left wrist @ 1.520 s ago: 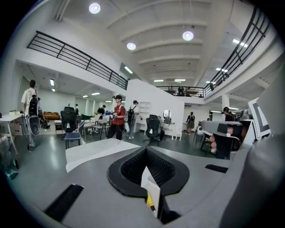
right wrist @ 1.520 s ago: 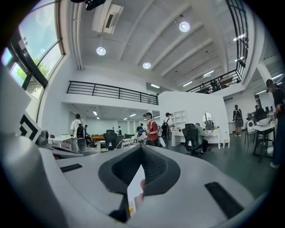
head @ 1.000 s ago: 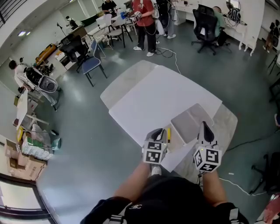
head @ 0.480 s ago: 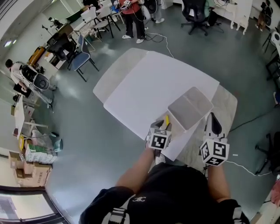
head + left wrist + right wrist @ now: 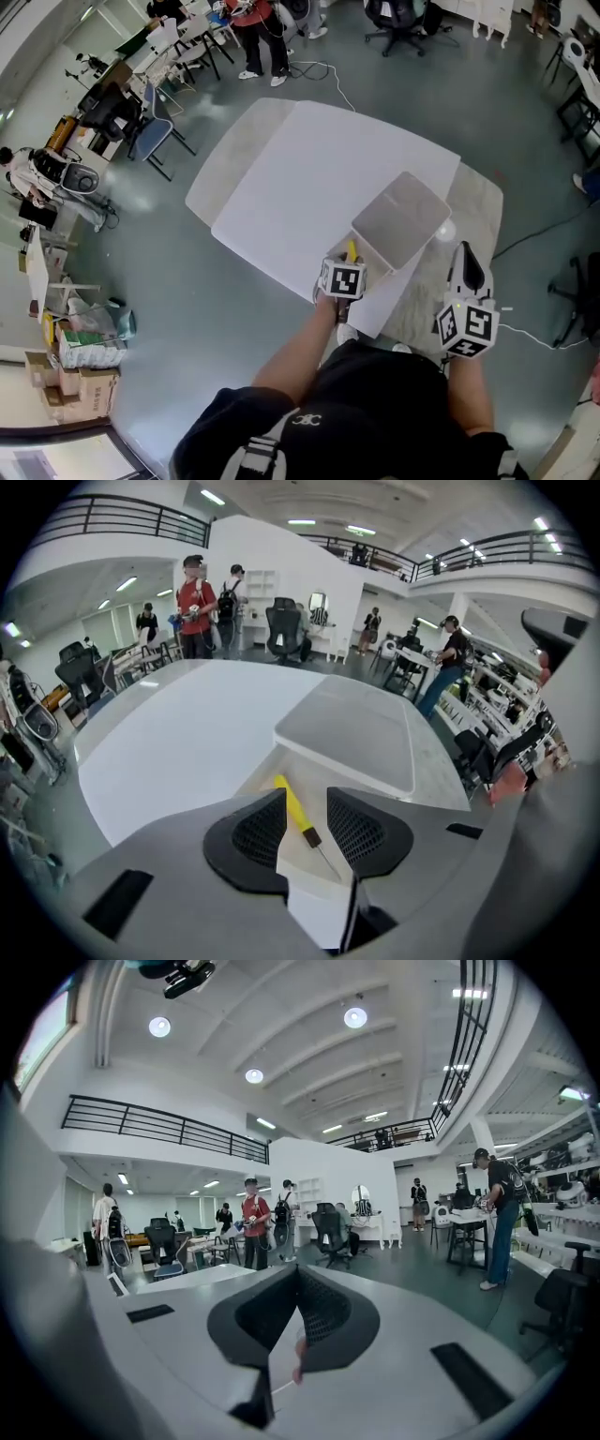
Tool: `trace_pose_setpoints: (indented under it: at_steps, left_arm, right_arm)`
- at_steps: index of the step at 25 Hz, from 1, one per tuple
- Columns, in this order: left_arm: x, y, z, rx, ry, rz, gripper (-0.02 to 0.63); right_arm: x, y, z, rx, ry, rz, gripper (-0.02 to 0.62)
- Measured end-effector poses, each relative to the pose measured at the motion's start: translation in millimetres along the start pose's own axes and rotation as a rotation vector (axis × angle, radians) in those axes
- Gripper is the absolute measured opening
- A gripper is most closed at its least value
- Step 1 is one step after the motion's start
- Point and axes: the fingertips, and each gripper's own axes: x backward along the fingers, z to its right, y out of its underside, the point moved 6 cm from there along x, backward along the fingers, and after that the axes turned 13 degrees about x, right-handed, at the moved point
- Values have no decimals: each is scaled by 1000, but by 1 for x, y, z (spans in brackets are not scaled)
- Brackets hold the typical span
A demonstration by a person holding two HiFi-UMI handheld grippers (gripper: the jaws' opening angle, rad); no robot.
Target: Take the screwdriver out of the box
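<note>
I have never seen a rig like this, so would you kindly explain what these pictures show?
A person holds a claw tool in each hand. One picture looks down from a head camera; the other two look along each claw. On the white table stands an open box with a yellow screwdriver inside. The left claw is closing, its jaws apart around the screwdriver, not pressing it. The right claw is shut and holds nothing.

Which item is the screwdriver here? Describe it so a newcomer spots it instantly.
On the white table sits a pale box with its lid swung open. In its shallow tray lies the screwdriver, the only thing inside: bright yellow handle, dark collar, thin metal shaft.
</note>
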Motion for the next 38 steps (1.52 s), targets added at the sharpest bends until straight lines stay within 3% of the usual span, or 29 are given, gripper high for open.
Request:
trace_pose_setpoints:
  at_steps: [5, 9, 10, 15, 20, 24, 26, 38]
  left_arm:
    - [-24, -6, -14, 96, -41, -28, 134]
    - [-45, -4, -14, 344, 44, -117, 130]
    - [-47, -5, -15, 373, 41, -132, 101]
    - [-60, -18, -17, 353, -14, -168, 118]
    - [-80, -12, -12, 405, -14, -270, 133]
    - [-95, -11, -19, 386, -198, -320, 97]
    - [-99, -12, -20, 354, -244, -335, 81]
    - [-103, -10, -19, 288, -243, -430, 87]
  right_arm:
    - [7, 8, 3, 10, 34, -21, 9]
    - [8, 9, 9, -1, 58, -33, 9]
    - [9, 9, 10, -2, 62, -35, 9]
    - [12, 7, 9, -5, 78, -28, 9]
    - [15, 9, 14, -16, 98, -22, 9]
    - [18, 12, 24, -25, 114, -13, 9]
    - [18, 12, 27, -29, 117, -12, 9]
    - [18, 8, 27, -22, 87, -3, 9]
